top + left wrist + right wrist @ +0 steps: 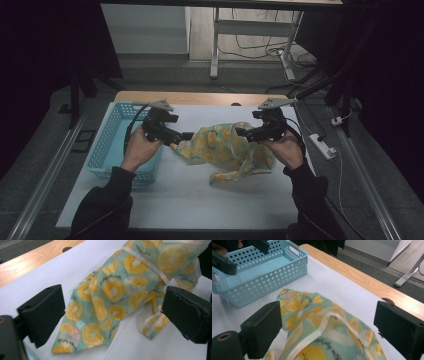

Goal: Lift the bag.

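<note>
A: Where is the lemon-print cloth (pixel 227 149) found?

B: It is seen crumpled on the white surface (pixel 190 200), around the middle and nearer the far edge, with a pale-trimmed edge raised at its right part.

A: And the grippers?

B: The left gripper (pixel 186 135) is held spread at the cloth's left end, nothing grasped. The right gripper (pixel 241 132) is likewise held apart over the cloth's right part.

A: What else is carried?

B: A light blue perforated basket (pixel 111 145) is set along the left edge.
</note>
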The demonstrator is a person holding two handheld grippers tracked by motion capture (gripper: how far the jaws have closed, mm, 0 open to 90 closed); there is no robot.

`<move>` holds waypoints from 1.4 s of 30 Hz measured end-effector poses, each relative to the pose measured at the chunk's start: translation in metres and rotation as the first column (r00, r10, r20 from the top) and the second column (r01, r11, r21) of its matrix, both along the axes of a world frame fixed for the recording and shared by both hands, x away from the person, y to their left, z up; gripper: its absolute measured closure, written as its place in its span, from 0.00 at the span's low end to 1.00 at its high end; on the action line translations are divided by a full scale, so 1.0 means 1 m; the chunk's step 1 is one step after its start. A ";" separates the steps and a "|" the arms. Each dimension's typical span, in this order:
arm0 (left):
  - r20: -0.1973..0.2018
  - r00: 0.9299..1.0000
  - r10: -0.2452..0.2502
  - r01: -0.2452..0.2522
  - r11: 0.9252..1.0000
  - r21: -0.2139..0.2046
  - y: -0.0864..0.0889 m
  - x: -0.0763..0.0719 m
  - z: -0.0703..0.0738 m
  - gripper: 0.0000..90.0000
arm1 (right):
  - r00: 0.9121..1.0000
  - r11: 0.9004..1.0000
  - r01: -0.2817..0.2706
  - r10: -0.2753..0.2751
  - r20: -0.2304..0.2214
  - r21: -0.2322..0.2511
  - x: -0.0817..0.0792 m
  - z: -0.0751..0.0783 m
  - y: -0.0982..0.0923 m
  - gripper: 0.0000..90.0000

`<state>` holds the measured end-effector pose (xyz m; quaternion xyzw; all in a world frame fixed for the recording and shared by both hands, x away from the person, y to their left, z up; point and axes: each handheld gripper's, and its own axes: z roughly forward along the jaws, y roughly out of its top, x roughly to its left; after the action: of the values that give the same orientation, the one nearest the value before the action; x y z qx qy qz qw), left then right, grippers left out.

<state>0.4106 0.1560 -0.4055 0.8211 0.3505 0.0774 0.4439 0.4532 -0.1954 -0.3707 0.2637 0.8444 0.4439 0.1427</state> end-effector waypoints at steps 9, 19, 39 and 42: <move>-0.004 1.000 0.010 -0.010 1.000 -0.001 0.020 -0.031 -0.022 0.00 | 1.000 1.000 -0.014 0.014 -0.003 -0.003 -0.016 -0.016 -0.008 0.02; -0.010 0.998 0.057 -0.058 0.998 -0.020 0.039 -0.060 -0.038 0.00 | 1.000 1.000 0.004 -0.004 0.022 0.014 -0.034 -0.029 -0.015 0.00; -0.003 0.994 0.111 -0.111 0.993 -0.032 0.058 -0.115 -0.058 0.00 | 0.996 0.996 0.082 -0.083 0.045 0.030 -0.068 -0.048 -0.051 0.00; -0.005 0.991 0.134 -0.134 0.990 -0.035 0.064 -0.125 -0.061 0.00 | 0.995 0.995 0.093 -0.095 0.041 0.038 -0.074 -0.052 -0.056 0.00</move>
<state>0.2856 0.2201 -0.4663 0.7880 0.4067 0.0996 0.4514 0.3796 -0.2510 -0.4223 0.2961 0.8197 0.4575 0.1767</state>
